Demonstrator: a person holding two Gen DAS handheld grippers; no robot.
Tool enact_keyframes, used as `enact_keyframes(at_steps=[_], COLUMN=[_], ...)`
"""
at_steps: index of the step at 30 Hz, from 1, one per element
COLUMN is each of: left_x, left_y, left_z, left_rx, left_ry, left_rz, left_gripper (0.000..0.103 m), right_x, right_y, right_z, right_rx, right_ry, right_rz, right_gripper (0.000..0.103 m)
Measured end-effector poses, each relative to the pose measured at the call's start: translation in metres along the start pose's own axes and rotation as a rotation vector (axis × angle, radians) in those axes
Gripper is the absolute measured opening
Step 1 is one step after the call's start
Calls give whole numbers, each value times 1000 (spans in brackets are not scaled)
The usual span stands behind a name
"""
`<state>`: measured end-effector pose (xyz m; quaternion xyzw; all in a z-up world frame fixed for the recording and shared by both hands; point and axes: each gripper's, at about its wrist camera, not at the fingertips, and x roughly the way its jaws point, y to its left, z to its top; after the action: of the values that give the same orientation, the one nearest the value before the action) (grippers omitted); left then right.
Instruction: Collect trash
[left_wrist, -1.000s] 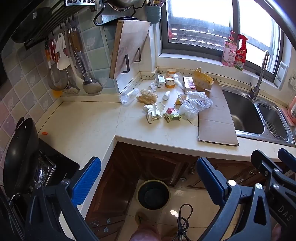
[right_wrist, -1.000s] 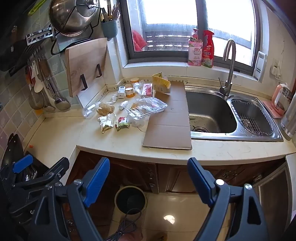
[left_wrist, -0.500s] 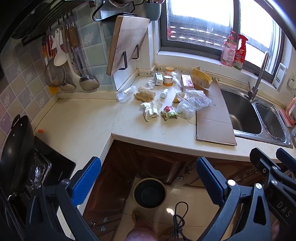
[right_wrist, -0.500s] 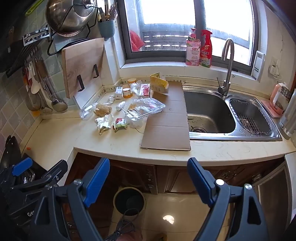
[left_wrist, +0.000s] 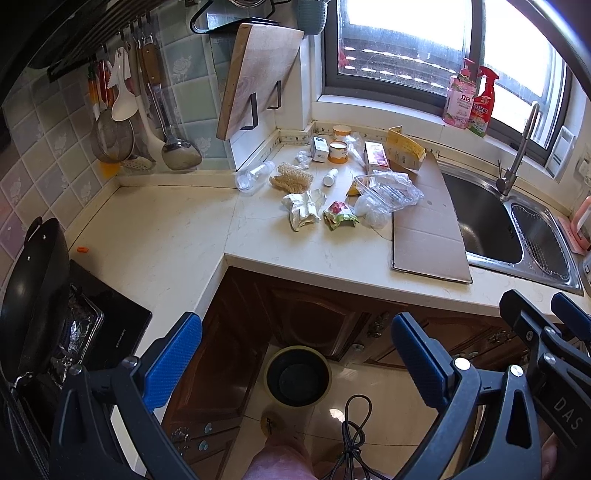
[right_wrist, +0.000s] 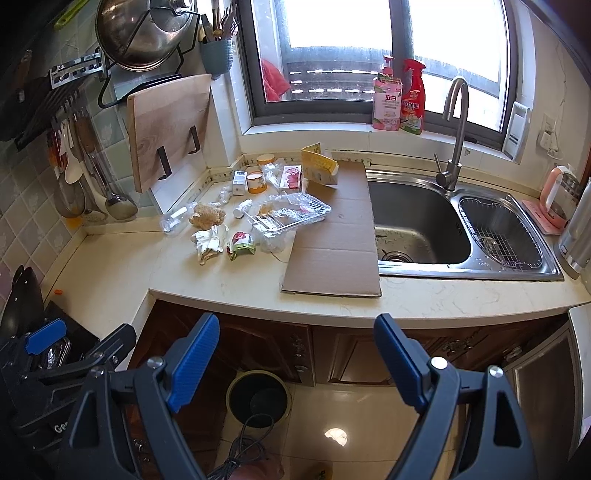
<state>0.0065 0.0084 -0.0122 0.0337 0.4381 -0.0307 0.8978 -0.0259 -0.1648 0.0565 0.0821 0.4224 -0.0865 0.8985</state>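
Trash (left_wrist: 334, 192) lies scattered on the counter, ahead of and above both grippers. The left gripper (left_wrist: 295, 354) and right gripper (right_wrist: 295, 350) both hang empty, jaws apart. Crumpled wrappers (right_wrist: 221, 242) lie nearest; flat cardboard (right_wrist: 334, 240) sits to their right. A bin (right_wrist: 257, 398) stands below.

Littered counter above a floor bin
Left gripper (left_wrist: 295, 354) gapes at bottom; wrappers (left_wrist: 303, 208) mid-frame, bin (left_wrist: 297, 376) below

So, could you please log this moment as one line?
phase: approach | left gripper: open, empty | right gripper: open, empty | trash: on counter | bin: on floor
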Motion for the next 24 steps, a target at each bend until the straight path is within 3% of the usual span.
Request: enact_keyframes(at_steps=[24], left_x=[-21], left_y=[-10], left_z=[-17], left_rx=[-13], left_ry=[-2], left_rz=[31], left_gripper=[101], right_x=[-19], right_y=[-12], right_z=[-13], right_rx=[-35], right_ry=[3], right_rz=[-22], right_gripper=[86])
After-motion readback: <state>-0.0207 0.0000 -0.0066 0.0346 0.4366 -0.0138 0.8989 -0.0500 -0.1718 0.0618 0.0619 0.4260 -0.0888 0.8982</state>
